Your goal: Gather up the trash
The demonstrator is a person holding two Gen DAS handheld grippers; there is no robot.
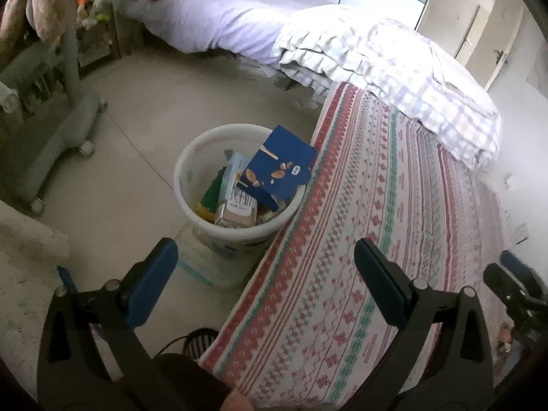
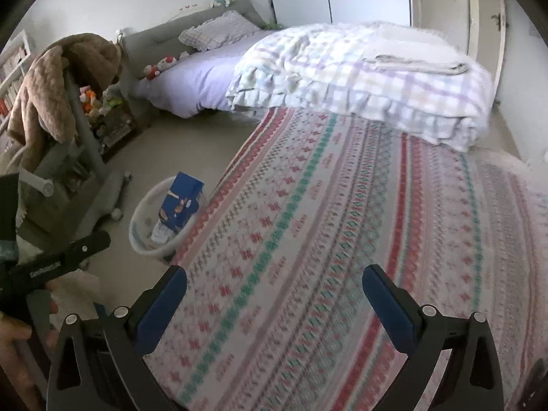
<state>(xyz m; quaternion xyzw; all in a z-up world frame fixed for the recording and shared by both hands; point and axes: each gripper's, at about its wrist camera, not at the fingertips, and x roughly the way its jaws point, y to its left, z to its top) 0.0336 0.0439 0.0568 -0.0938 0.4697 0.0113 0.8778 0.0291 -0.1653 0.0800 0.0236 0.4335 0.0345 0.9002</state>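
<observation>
Nearest the left wrist camera we recorded the left gripper, its 2 blue-padded fingers spread wide apart with nothing between them. It hung over the edge of a patterned bedspread striped in red, green and pink. Below the left finger, a small dark round object sat on the floor, partly hidden under the bedspread edge; we could not identify it.

A white bin stood on the pale floor, just beside the bedspread edge. We noted it was well filled: a blue box with biscuit pictures leaned tilted against the rim nearest the bed and stuck up above it, a light blue carton stood beside it, and a green and yellow packet lay lower down. Smaller items under these were too crowded to tell apart.

From the right wrist view the right gripper likewise had its jaws fully apart and empty, hovering over the bedspread. This view was blurred. We saw the bin and the blue box to the left, well apart from this gripper. A checked quilt lay folded further along the bed, with a lilac sheet beyond. At the left edge a hand gripped the other tool's black handle.
</observation>
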